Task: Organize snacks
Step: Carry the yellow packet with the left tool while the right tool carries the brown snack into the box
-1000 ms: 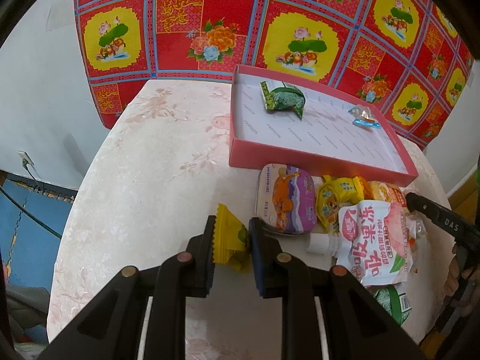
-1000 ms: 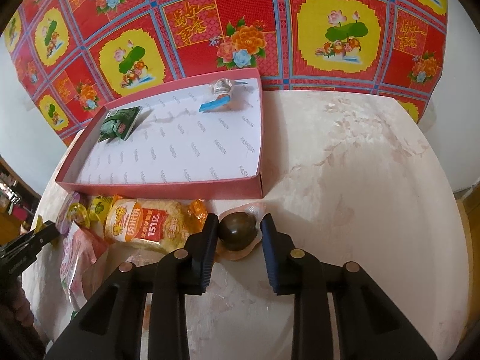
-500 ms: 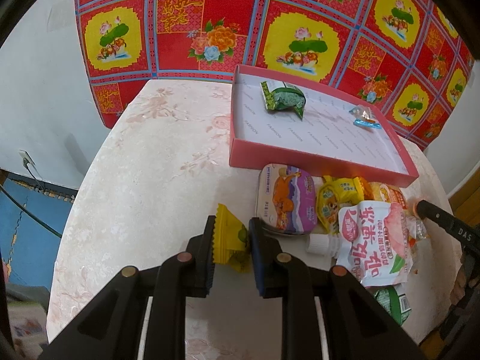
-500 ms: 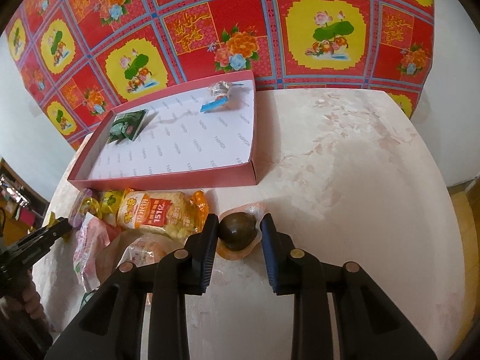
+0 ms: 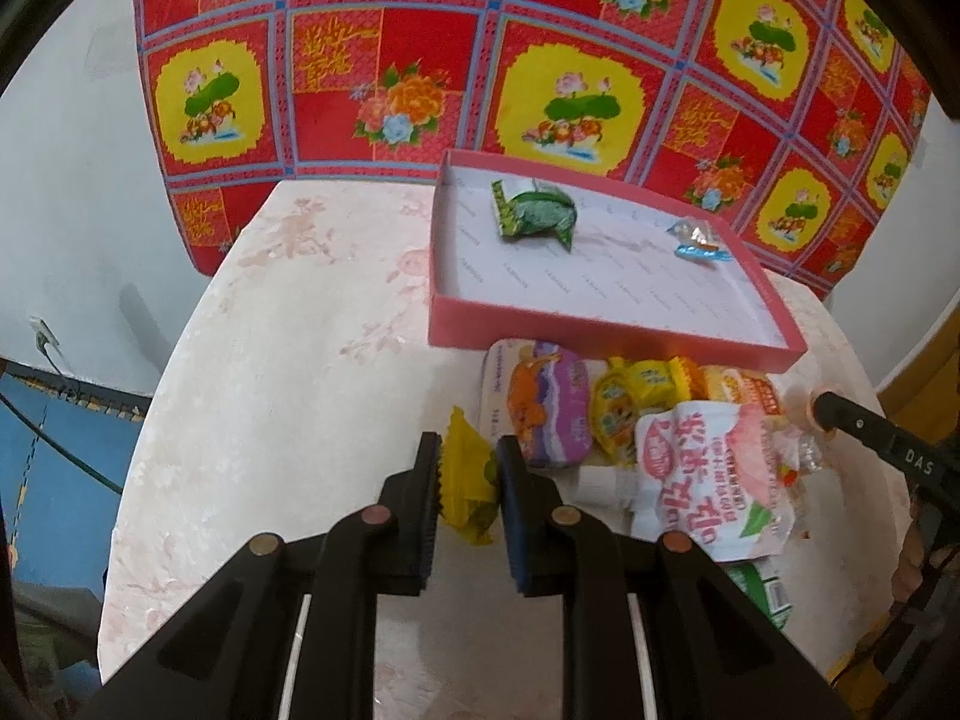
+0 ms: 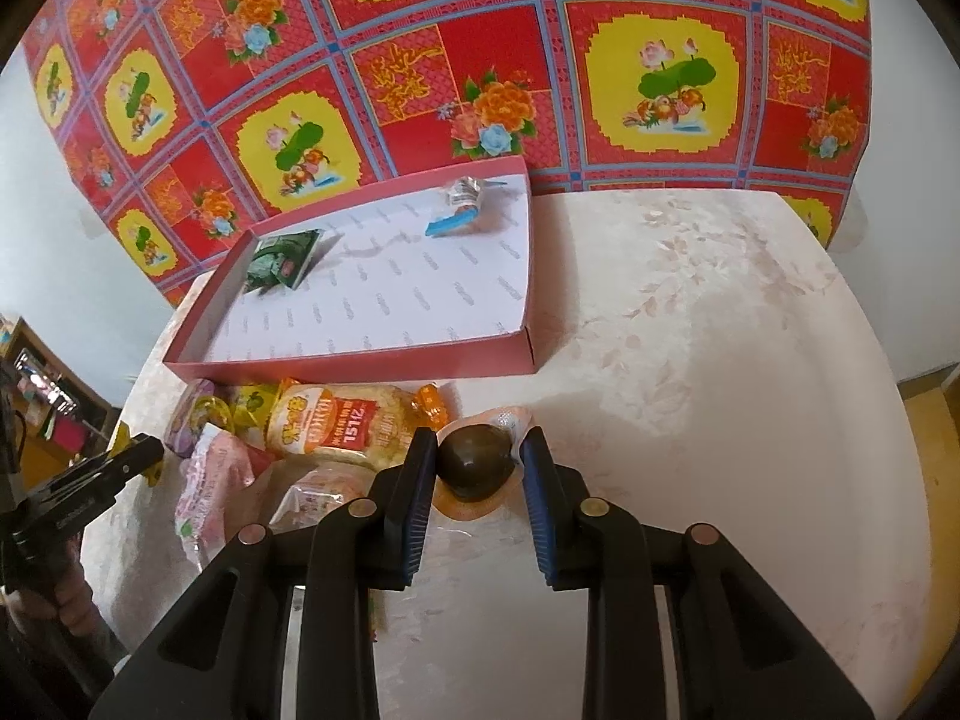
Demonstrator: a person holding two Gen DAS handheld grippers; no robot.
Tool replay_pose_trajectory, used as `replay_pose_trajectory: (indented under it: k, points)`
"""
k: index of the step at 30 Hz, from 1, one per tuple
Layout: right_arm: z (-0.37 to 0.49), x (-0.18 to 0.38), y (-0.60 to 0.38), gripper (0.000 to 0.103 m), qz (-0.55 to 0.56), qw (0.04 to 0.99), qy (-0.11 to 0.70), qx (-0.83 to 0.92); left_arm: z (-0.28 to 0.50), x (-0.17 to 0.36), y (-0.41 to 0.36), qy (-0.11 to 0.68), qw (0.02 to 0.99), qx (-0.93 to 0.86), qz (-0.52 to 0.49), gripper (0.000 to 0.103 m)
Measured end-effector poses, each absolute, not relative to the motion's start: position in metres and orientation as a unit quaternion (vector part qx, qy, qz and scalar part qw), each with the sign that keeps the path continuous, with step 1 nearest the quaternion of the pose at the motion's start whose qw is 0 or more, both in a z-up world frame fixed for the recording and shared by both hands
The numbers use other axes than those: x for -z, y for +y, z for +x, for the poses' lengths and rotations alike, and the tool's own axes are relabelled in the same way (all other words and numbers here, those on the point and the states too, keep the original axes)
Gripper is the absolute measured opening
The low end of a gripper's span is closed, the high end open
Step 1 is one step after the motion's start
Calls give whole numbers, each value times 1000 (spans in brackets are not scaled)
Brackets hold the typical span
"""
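My left gripper is shut on a small yellow snack packet, held over the table in front of the snack pile. My right gripper is shut on a dark brown egg in a clear orange-edged wrapper, just right of that pile. The pink box lies beyond, with a green packet and a small blue-and-silver packet inside. Each gripper shows at the edge of the other's view.
The pile before the box holds a purple-orange cup, yellow packets, a pink-white pouch and an orange-yellow bag. A red patterned cloth hangs behind the round pale table. A hand grips the left tool.
The right gripper has lifted slightly with the wrapped egg, so the pile and box sit a little farther off. The left gripper has stayed put with the yellow packet.
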State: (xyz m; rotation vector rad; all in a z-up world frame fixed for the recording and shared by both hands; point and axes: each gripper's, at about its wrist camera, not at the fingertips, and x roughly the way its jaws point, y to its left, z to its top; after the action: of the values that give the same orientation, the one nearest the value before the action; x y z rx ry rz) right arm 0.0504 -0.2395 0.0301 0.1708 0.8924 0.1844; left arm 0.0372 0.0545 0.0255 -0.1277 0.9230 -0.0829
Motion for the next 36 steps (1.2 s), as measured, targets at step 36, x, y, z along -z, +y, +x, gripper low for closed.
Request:
replay_pose_trajectory:
  k: [36]
  points:
    - [90,-69,-229,30,72,906,399,-121,104,-71,25,409,909,62,-49,19]
